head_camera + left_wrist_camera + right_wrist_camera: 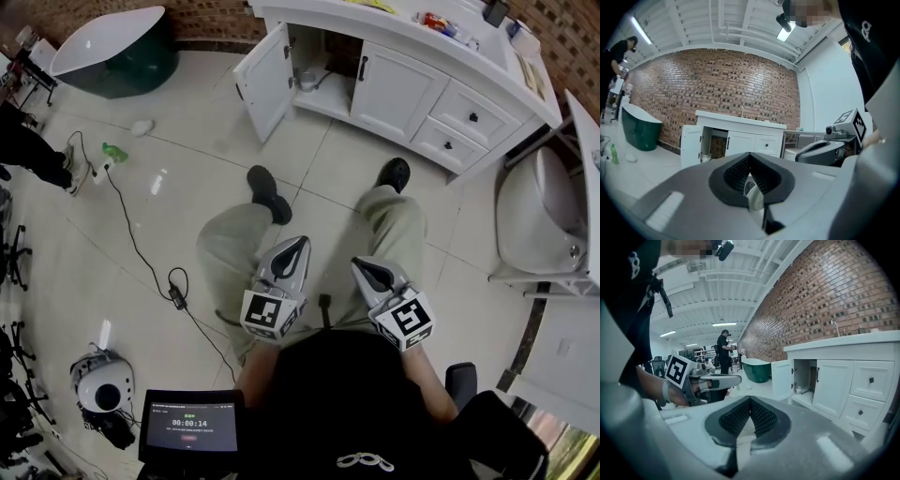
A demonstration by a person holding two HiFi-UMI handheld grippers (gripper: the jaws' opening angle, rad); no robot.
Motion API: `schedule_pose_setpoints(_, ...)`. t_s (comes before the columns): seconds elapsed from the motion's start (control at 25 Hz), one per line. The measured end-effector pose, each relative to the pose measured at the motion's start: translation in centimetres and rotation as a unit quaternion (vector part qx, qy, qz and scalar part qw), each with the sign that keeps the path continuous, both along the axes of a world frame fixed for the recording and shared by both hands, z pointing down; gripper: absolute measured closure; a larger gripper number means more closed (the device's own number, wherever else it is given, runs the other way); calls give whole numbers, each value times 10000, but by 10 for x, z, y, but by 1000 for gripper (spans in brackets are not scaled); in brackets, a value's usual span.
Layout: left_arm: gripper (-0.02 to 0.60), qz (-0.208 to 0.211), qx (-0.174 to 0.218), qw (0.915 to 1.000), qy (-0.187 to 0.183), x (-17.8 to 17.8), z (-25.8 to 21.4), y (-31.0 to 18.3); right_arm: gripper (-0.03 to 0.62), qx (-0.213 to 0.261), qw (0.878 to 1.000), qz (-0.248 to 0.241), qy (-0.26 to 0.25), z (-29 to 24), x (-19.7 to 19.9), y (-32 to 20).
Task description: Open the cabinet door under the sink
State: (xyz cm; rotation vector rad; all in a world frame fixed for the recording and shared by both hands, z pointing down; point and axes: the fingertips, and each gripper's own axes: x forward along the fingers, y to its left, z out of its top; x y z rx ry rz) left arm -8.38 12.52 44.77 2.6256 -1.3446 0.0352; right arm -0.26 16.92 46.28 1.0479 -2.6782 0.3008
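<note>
The cabinet door (pixel 263 80) stands wide open at the vanity's (pixel 398 89) left end (its compartment exposed). Well apart from it, above the person's knees, the left gripper (pixel 300 244) is clenched on nothing; the right gripper (pixel 362 266), beside it, likewise.

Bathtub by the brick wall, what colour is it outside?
Dark green bathtub, white inside; head view shows it best.

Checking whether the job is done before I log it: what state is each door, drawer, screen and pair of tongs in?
Left cabinet door: swung open.
Right cabinet door: closed.
Two drawers: closed.
Left tongs: shut, empty.
Right tongs: shut, empty.
Screen: lit, showing a timer.
</note>
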Motion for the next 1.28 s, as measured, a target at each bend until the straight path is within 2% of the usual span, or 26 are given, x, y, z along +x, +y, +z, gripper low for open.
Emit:
schedule_pose_setpoints(0.12, 566, -23, 68, 10000, -34, 5, -6, 29, 603, 52, 10000, 30, -15, -5, 9, 26)
schedule_pose_setpoints(0.4, 566, 117, 202, 9997, -105, 11, -14, 45, 603, 60, 9999, 111, -49, -2, 7, 36)
schedule_pose_setpoints(0.84, 566, 53, 368, 9993, -60, 7, -28, 48, 603, 171, 9998, 61, -23, -11, 2, 39)
schedule_pose_setpoints(1.28, 566, 262, 214, 9992, -195, 29, -24, 42, 603, 158, 9996, 207, -100, -12, 19, 32)
